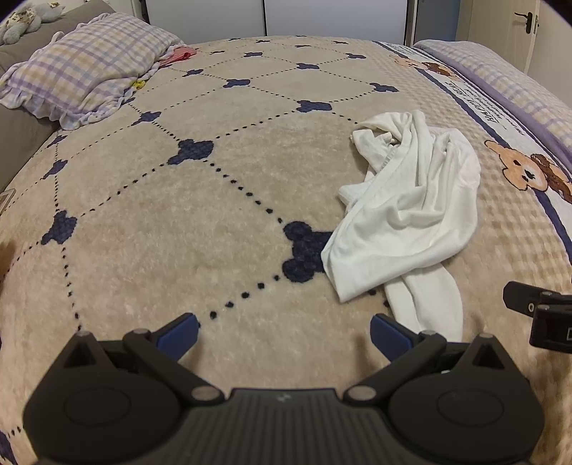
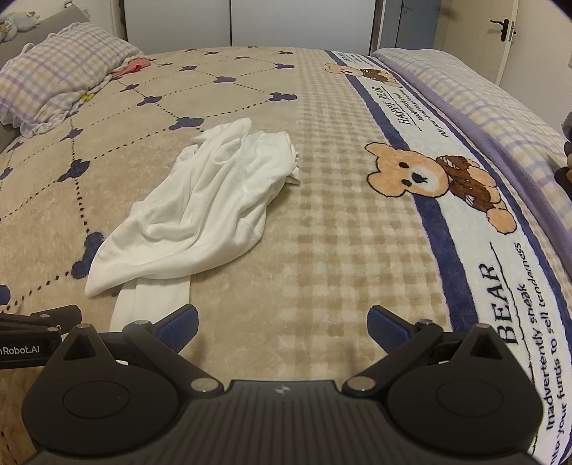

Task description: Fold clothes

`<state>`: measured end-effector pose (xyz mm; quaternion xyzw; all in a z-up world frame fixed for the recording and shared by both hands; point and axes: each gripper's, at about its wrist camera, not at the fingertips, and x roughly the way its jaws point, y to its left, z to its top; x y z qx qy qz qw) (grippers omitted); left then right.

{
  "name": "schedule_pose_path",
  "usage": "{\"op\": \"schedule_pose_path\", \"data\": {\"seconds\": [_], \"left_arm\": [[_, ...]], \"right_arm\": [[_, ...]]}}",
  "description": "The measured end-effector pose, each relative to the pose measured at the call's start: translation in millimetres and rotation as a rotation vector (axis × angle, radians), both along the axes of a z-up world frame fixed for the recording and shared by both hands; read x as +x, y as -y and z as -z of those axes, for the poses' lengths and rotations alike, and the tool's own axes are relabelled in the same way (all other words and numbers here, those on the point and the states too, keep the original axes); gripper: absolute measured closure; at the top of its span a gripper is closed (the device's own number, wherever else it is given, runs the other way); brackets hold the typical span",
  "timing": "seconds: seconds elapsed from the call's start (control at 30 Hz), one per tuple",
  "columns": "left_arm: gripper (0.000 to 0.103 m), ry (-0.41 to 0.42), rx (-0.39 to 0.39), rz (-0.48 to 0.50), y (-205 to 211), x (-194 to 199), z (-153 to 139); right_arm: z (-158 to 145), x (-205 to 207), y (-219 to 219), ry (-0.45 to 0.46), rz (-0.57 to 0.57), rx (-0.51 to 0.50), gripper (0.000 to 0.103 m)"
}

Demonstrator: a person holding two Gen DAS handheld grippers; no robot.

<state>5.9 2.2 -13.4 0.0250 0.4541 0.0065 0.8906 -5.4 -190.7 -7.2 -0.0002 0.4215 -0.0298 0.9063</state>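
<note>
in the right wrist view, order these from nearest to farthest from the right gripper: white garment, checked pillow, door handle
1. white garment, crumpled on the blanket just ahead and left of the right gripper.
2. checked pillow, far left at the head of the bed.
3. door handle, far right, beyond the bed.

The garment (image 1: 407,211) lay bunched on the blanket (image 1: 214,200), ahead of both grippers, with the pillow (image 1: 82,68) way off at the far left corner.

Bare blanket (image 2: 321,250) around crumpled white garment (image 2: 200,214).
</note>
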Motion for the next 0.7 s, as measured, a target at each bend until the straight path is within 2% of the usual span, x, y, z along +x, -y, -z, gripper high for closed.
{"op": "schedule_pose_path", "data": {"seconds": [0.7], "left_arm": [[0.0, -0.029, -0.015, -0.002, 1.2, 2.3, 4.2]], "right_arm": [[0.3, 0.4, 1.5, -0.002, -0.002, -0.001, 0.0]]}}
